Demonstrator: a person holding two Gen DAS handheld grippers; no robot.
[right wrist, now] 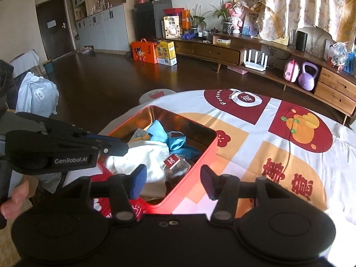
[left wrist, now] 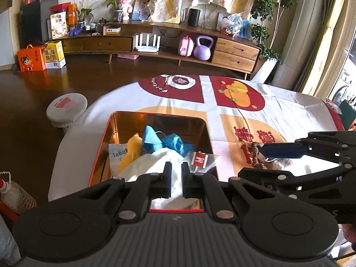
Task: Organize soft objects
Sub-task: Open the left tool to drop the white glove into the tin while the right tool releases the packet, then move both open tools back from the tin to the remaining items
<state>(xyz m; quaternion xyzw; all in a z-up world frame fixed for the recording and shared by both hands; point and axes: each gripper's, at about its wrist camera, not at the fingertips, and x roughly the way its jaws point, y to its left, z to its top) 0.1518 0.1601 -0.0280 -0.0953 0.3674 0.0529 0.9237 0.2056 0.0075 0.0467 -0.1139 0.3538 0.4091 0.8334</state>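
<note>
Cloth, white and crumpled, fills the near half of the tin, and the left claw sits right over it. Its jaws are drawn nearly together, with only a sliver of white showing between them. I cannot tell whether a fold is nipped there. The right claw stands wide and empty above the tin's near right corner.

Behind the cloth, toward the middle of the tin, lies a blue bow. A yellow toy leans by the left wall, and a clear packet with a red label rests against the right wall. The tin is red outside and shiny gold inside, and it sits near the left edge of the table. Outside the tin, to its right, a brown braided cord lies by the right claw's tip. Contact is unclear.

All of this looks light and limp. The cloth will likely sag and trail, so a raised fold near its middle seems the best hold. The bow should lift by its knot. The packet looks slick and may slide, so its label end is probably safest.
</note>
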